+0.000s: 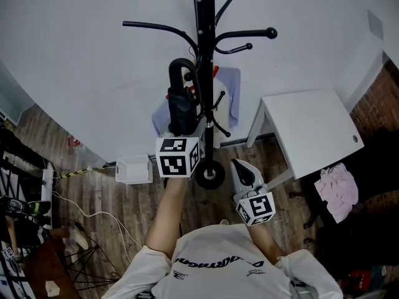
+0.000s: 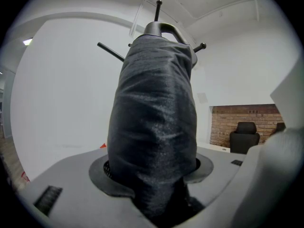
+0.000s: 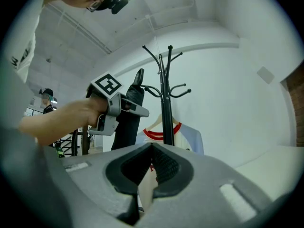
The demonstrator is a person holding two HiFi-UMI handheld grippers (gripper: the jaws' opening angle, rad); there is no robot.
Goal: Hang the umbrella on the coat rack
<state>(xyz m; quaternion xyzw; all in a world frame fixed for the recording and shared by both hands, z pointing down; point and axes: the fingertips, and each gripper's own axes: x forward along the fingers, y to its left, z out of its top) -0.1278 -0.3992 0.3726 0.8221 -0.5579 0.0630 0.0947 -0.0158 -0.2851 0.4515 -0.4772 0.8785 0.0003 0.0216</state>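
Note:
A folded black umbrella [image 1: 181,108] with a curved handle [image 1: 179,65] is held upright just left of the black coat rack's pole [image 1: 203,55]. My left gripper [image 1: 185,129] is shut on the umbrella's body, which fills the left gripper view [image 2: 152,127] between the jaws [image 2: 156,177]. Behind it the rack's top pegs [image 2: 158,6] show. In the right gripper view the rack [image 3: 166,108] stands ahead, with the umbrella [image 3: 127,120] to its left. My right gripper [image 1: 239,164] hangs lower right of the rack; its jaws [image 3: 152,148] meet at the tips with nothing held.
A pale garment with a red collar [image 1: 230,98] hangs on the rack near the wall. A white table [image 1: 308,129] stands to the right, a pink cloth [image 1: 338,190] beyond it. A white box [image 1: 134,169] sits on the wooden floor left. The rack's round base [image 1: 210,174] is by my feet.

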